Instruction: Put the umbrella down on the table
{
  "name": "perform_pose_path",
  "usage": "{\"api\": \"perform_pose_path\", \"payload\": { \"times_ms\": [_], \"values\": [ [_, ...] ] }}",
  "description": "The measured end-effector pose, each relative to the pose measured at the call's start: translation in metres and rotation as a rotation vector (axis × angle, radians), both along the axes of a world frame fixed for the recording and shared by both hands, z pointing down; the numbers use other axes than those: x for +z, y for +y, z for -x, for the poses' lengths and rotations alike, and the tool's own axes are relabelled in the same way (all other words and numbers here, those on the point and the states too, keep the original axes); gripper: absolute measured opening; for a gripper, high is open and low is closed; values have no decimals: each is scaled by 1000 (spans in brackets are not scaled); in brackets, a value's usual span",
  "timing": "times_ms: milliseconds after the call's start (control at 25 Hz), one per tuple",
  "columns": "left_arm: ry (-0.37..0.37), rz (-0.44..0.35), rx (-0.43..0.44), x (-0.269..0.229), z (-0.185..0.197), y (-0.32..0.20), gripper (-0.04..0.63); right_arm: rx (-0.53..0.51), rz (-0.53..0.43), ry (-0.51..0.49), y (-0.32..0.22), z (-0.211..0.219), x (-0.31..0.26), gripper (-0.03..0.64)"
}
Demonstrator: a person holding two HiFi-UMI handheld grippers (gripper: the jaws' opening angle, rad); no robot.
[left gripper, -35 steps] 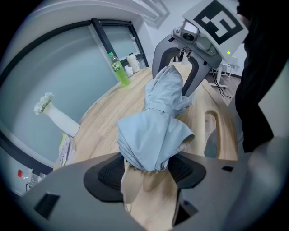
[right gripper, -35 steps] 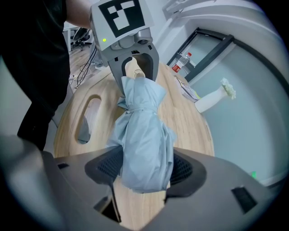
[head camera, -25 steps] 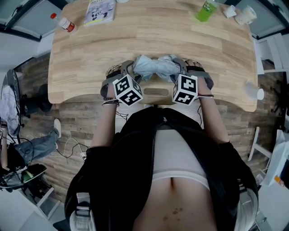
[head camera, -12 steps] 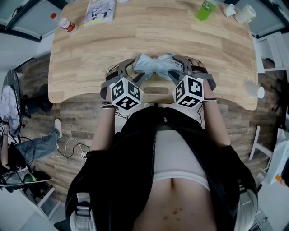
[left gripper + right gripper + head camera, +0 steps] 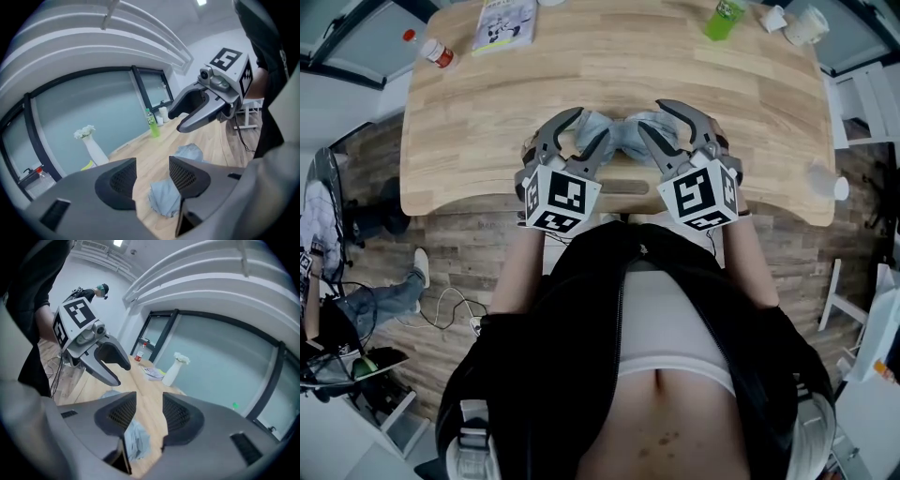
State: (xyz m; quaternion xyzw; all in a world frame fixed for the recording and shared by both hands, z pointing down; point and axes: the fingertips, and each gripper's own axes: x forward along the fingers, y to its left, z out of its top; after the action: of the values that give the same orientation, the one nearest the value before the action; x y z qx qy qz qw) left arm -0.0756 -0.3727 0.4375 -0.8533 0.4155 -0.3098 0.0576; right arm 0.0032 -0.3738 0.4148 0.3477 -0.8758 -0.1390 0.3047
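Umbrella [image 5: 625, 134] on table [image 5: 581, 75]; left gripper [image 5: 591, 124], right gripper [image 5: 652, 115] jaws apart, empty (just narrowing)

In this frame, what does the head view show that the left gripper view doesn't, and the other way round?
Head view only: the wearer's white top and another person's jeans leg on the floor at left. Left gripper view only: the flowers in the white vase and the glass wall behind. Both: the umbrella lying on the table, the green bottle, and the right gripper, whose jaws have just been closing yet stand apart with nothing between them.
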Motion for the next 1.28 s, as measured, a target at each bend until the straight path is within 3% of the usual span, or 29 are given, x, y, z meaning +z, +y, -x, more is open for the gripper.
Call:
{"api": "perform_pose_path", "payload": {
  "times_ms": [280, 720, 1000, 1280],
  "values": [
    [217, -67, -63, -37, 0, -4, 170, 57, 9, -297, -3, 5, -39, 125],
    [398, -98, -41, -76, -8, 2, 92, 99, 29, -483, 1, 1, -68, 74],
    [456, -155, -23, -100, -11, 3, 62, 115, 22, -620, -2, -7, -93, 57],
    [483, -175, -7, -110, -18, 7, 20, 104, 17, -663, 2, -11, -104, 41]
  ]
}}
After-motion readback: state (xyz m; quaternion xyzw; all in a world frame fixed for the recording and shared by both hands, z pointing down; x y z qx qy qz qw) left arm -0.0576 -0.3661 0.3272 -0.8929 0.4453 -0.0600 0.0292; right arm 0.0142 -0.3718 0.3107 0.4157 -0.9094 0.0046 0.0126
